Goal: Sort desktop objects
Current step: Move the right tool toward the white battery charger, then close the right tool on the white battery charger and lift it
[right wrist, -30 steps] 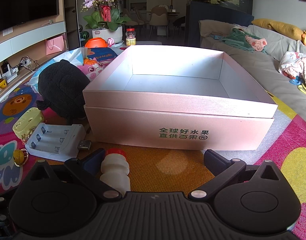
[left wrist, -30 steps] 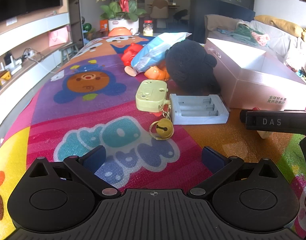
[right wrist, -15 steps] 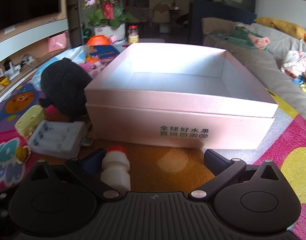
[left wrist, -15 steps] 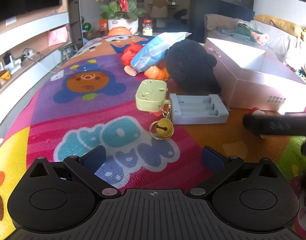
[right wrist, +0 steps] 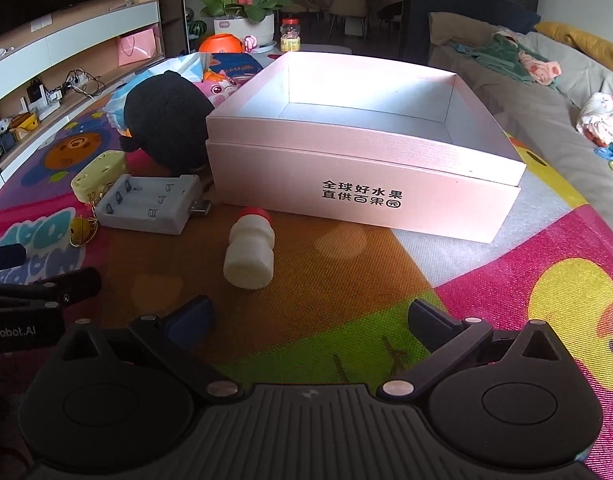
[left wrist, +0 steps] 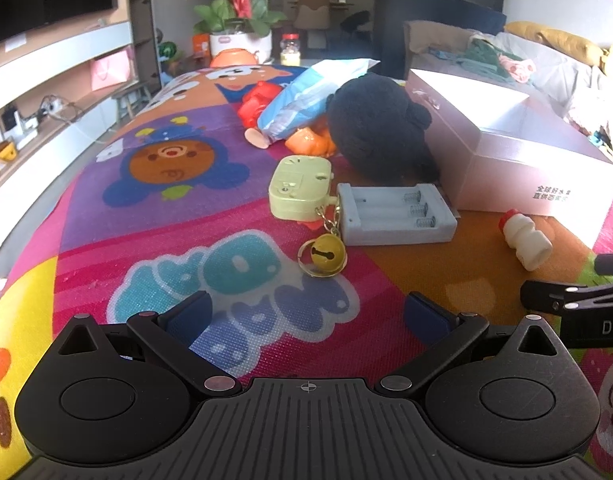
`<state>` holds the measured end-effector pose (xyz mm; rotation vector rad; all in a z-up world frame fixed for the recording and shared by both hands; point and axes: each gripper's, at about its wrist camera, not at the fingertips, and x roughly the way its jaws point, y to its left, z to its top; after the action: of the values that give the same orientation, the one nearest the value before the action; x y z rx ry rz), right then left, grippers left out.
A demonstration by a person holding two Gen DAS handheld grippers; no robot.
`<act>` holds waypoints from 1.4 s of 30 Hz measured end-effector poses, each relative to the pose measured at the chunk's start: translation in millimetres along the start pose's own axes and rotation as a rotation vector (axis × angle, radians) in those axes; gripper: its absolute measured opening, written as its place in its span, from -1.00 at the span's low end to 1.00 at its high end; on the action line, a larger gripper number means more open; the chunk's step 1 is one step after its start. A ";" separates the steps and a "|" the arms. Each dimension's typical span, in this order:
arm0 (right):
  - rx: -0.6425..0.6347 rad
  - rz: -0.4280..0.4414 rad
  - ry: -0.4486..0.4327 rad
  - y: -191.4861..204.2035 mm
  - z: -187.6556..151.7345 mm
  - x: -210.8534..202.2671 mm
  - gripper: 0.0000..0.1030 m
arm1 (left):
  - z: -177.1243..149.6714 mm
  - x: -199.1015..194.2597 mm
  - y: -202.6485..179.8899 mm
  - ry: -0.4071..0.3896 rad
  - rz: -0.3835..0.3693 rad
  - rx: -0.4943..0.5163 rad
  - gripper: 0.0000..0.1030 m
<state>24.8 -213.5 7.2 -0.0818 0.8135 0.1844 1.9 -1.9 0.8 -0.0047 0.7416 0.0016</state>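
A small white bottle with a red cap (right wrist: 250, 246) lies on its side on the mat, just ahead of my open right gripper (right wrist: 312, 320), nothing between the fingers. Behind it stands the open pink box (right wrist: 366, 184), empty inside. In the left wrist view the bottle (left wrist: 526, 238) lies at the right, near the box (left wrist: 518, 168). My left gripper (left wrist: 308, 316) is open above the mat; ahead of it lie a gold bell keyring (left wrist: 326, 254), a pale green case (left wrist: 300, 188) and a grey battery holder (left wrist: 394, 214). A black plush (left wrist: 380, 140) rests against the box.
A blue-white bag (left wrist: 306, 98) and red and orange toys (left wrist: 260, 106) lie behind the plush. A flower pot (left wrist: 240, 42) and jar (left wrist: 290, 48) stand at the far end. A sofa with clothes (right wrist: 546, 76) runs along the right, shelves (left wrist: 46, 92) on the left.
My right gripper has pulled back and risen, so the bottle now lies free ahead of its fingers instead of beside the left finger. The left gripper has barely moved.
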 end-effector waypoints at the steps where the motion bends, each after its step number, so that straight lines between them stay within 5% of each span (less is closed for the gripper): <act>1: -0.003 0.006 -0.006 -0.6 -0.8 -0.4 1.00 | 0.0 -0.7 1.6 -0.001 -0.010 0.001 1.00; 4: -0.073 0.051 -0.032 0.5 -0.3 -3.7 1.00 | -1.4 -6.4 10.8 -0.029 -0.071 -0.018 1.00; 7: -0.189 0.026 -0.162 14.6 -0.6 -18.5 0.98 | -1.3 -11.7 19.6 -0.069 -0.065 -0.045 1.00; 11: -0.282 -0.003 -0.235 36.8 11.8 -24.1 0.63 | 6.8 -15.7 32.7 -0.113 -0.013 -0.077 1.00; 17: -0.235 0.130 -0.160 72.6 37.6 -8.2 0.65 | 24.8 -27.8 72.3 -0.193 0.167 -0.160 1.00; 25: -0.051 0.127 -0.050 97.8 46.3 38.0 0.73 | 21.0 -37.1 96.8 -0.172 0.163 -0.196 1.00; 26: -0.056 0.125 -0.060 98.4 45.1 37.6 0.68 | 19.6 -36.6 96.9 -0.167 0.156 -0.196 1.00; 31: -0.139 0.160 -0.065 86.5 33.7 22.7 -0.36 | 15.7 -33.3 90.0 -0.144 0.128 -0.202 1.00; 32: -0.153 0.175 -0.058 82.2 32.4 18.7 -0.41 | 15.8 -33.3 87.2 -0.144 0.118 -0.195 1.00; 36: -0.166 0.221 -0.072 67.2 19.8 0.3 -0.32 | 17.1 -29.3 74.3 -0.139 0.103 -0.177 1.00; 39: -0.098 0.208 -0.096 68.7 28.5 0.6 0.56 | 16.7 -27.9 69.3 -0.145 0.148 -0.145 1.00; 42: -0.013 0.228 -0.104 76.7 42.5 8.0 0.70 | 15.7 -26.8 72.7 -0.146 0.226 -0.105 1.00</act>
<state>45.6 -131.2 30.3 0.0087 0.7164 0.4062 -7.5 70.8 30.3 -0.0207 0.5922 0.2540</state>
